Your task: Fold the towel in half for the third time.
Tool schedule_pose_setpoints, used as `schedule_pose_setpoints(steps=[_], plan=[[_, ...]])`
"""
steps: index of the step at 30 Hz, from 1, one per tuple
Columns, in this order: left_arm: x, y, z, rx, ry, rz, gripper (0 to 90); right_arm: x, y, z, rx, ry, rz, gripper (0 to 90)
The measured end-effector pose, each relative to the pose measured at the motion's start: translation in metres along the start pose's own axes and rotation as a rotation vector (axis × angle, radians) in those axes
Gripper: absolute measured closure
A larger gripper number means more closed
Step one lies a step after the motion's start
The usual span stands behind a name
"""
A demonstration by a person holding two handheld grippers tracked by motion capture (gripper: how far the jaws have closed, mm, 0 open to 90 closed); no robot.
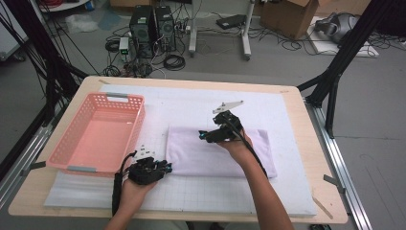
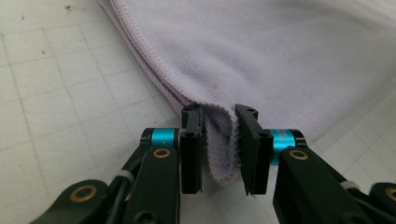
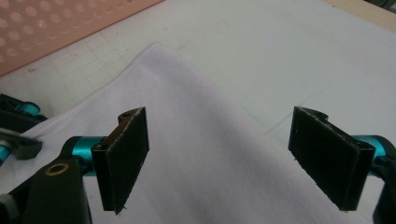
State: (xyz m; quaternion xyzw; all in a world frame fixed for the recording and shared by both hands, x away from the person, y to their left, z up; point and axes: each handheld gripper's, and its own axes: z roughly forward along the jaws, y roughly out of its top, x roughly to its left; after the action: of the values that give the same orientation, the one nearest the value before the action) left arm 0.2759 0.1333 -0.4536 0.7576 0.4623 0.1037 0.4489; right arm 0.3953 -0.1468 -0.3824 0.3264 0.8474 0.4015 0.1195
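Pinching the near left corner of the folded lilac terry towel (image 2: 280, 60), the left claw (image 2: 219, 144) has only a small bunched tuck of hem between its black pads, and that is the weak point. The towel lies flat on the white gridded mat (image 1: 191, 191) in the middle of the table (image 1: 57, 203), just right of the empty pink perforated plastic basket (image 1: 98, 134). Because the grip takes so little cloth, a quick lift could pull the hem free, or catch only the top layers and let the fold fall open. The right claw (image 3: 233, 158) hovers spread wide over the towel's middle, holding nothing; if it closes there, it may gather a ridge of fabric rather than an edge, wrinkling the stack. Dragging toward the basket with one corner held would likely skew the towel.
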Motion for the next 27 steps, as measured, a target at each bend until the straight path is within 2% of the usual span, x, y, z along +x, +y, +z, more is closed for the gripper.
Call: schedule_pose_setpoints(steps=[6, 11, 14, 21, 27], plan=[[0.0, 0.0, 0.0, -0.001, -0.004, -0.01, 72.2, 0.003, 0.013, 0.027, 0.029, 0.02, -0.004, 20.7], [0.001, 0.0, 0.0, -0.001, -0.008, -0.021, 71.7, 0.005, 0.02, 0.047, 0.055, 0.047, -0.023, 25.5], [0.002, 0.0, 0.0, 0.0, -0.011, -0.027, 71.9, 0.008, 0.024, 0.058, 0.047, 0.062, -0.039, 29.6], [0.003, 0.0, 0.0, 0.001, -0.017, -0.039, 72.5, 0.012, 0.021, 0.087, 0.093, 0.105, -0.055, 36.4], [0.004, 0.0, 0.0, 0.003, -0.022, -0.041, 72.7, 0.015, 0.025, 0.101, 0.125, 0.117, -0.055, 36.0]])
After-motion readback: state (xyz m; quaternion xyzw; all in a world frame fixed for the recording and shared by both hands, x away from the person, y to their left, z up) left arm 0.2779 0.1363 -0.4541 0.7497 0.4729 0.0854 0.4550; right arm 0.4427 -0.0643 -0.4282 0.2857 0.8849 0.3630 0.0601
